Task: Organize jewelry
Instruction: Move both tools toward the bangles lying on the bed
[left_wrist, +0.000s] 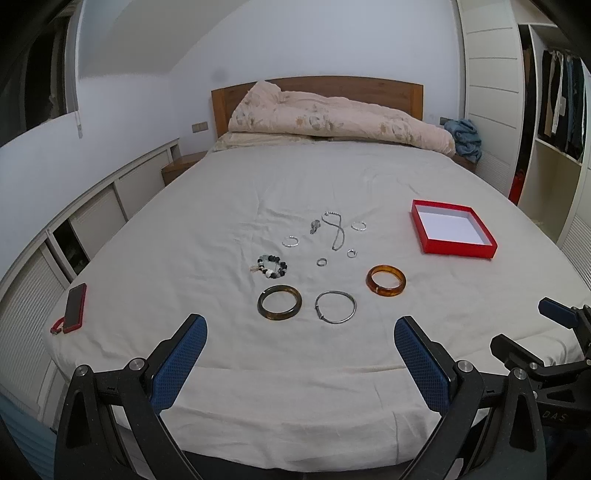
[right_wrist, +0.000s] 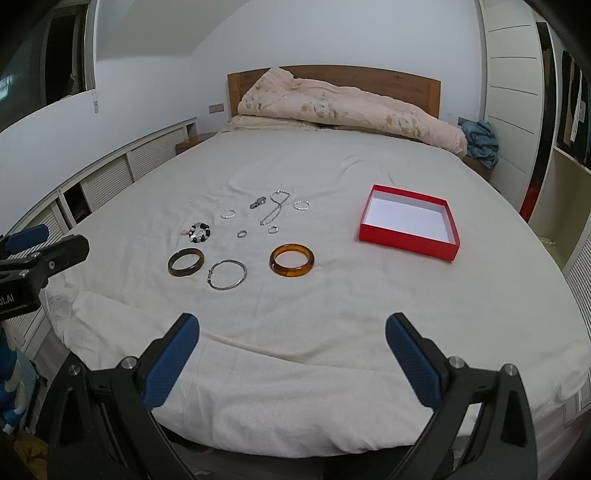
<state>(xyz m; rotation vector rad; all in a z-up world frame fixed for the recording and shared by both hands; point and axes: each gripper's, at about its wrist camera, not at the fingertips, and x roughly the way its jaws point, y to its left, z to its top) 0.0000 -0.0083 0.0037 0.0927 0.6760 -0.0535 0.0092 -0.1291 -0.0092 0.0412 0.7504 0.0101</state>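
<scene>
Ahead, jewelry (left_wrist: 314, 273) beyond left claw (left_wrist: 299, 332)

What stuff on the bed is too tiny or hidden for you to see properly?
- Small rings: too small in both views to tell stones or patterns.
- Silver charm: too small; shape unclear.
- Red box: near wall hides the floor strip behind it in the right view.
- Phone: left view only; screen dark.

Both views cut the bed (left_wrist: 295, 369) off at its near edge, behind the gripper frames. The small rings (left_wrist: 321, 261) and tangled chain (left_wrist: 337, 230) are too small to make out links or clasps. The wardrobe (left_wrist: 557, 110) runs off the right edge.
</scene>
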